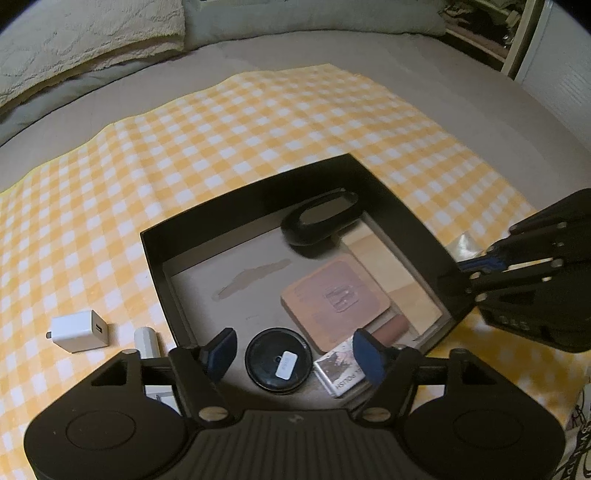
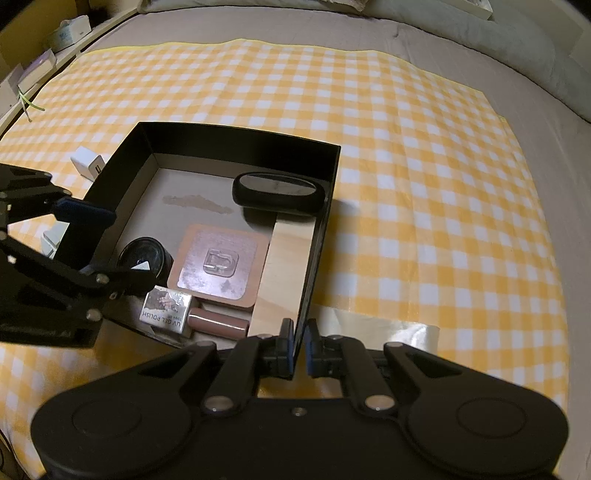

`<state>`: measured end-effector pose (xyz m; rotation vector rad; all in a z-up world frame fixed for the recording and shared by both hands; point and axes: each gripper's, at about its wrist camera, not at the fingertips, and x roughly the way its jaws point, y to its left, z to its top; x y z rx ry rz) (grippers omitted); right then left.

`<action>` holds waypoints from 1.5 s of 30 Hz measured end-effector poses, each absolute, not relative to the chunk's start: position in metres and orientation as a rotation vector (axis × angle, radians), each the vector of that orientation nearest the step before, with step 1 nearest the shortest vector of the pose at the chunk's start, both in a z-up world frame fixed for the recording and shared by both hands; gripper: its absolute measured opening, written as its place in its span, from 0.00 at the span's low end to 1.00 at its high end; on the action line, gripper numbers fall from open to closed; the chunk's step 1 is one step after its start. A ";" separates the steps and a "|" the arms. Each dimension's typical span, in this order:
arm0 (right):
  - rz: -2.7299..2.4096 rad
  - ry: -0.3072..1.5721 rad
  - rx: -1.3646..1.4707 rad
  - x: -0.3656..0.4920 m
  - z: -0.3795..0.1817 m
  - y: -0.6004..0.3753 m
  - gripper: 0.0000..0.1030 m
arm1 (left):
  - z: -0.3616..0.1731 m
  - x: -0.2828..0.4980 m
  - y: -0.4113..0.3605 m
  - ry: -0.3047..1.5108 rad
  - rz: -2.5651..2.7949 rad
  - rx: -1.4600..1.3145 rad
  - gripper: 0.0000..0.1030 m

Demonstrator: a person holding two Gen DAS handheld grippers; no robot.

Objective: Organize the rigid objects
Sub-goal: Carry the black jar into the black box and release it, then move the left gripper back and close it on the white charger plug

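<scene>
The right tongs (image 2: 300,341) pinch the box (image 2: 320,236) wall, likely steadying it; the left tongs (image 1: 291,349) gape empty above the jar (image 1: 277,361), seemingly just released.

Bedroom: bed (image 1: 406,51) with pillows (image 1: 92,33)

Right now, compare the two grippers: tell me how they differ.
The left gripper is spread wide and holds nothing; the right gripper is pinched on the black box wall. The left hangs over the box's contents, above the round black tin; the right sits at the rim. Both have blue pads.
</scene>
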<state>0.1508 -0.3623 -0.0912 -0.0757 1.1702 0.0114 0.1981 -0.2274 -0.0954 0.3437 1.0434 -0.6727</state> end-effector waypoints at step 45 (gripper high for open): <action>-0.044 1.138 -0.044 0.152 -0.091 -0.364 0.06 | -0.083 0.271 -0.068 0.918 -0.331 0.110 0.98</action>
